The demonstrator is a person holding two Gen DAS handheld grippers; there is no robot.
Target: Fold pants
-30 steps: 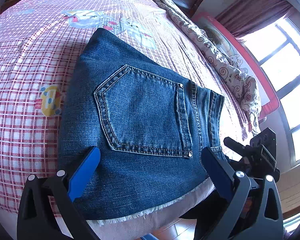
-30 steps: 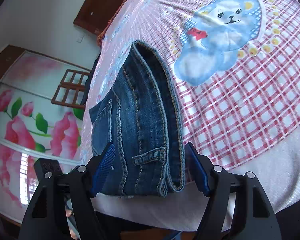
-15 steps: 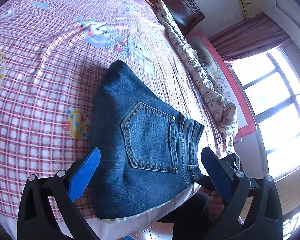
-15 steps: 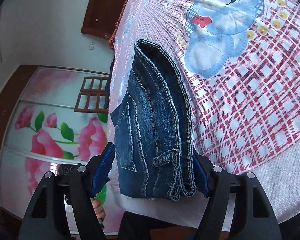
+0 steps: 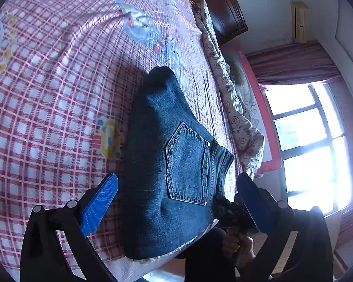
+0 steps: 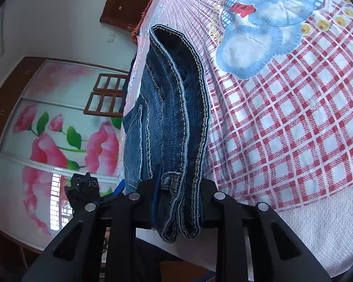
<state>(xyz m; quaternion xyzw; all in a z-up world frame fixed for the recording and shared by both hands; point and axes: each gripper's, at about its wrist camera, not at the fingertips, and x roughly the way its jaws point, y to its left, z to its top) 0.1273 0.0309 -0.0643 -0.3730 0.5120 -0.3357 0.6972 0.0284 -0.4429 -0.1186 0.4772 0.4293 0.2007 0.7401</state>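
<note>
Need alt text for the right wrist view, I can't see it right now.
The right gripper has its jaws shut on the waistband end of the folded jeans, which lie on a red-checked bedsheet with a blue bear print.

Your pants (image 5: 176, 176): dark blue denim, tan stitching. Bed sheet (image 5: 47, 94): red/white check w/ blue cartoon bear (image 6: 266, 23), yellow car (image 5: 109, 138). Your left tongs (image 5: 176, 202): black frame, blue pads. Wardrobe door (image 6: 47, 129): pink flowers, green leaves.
</note>
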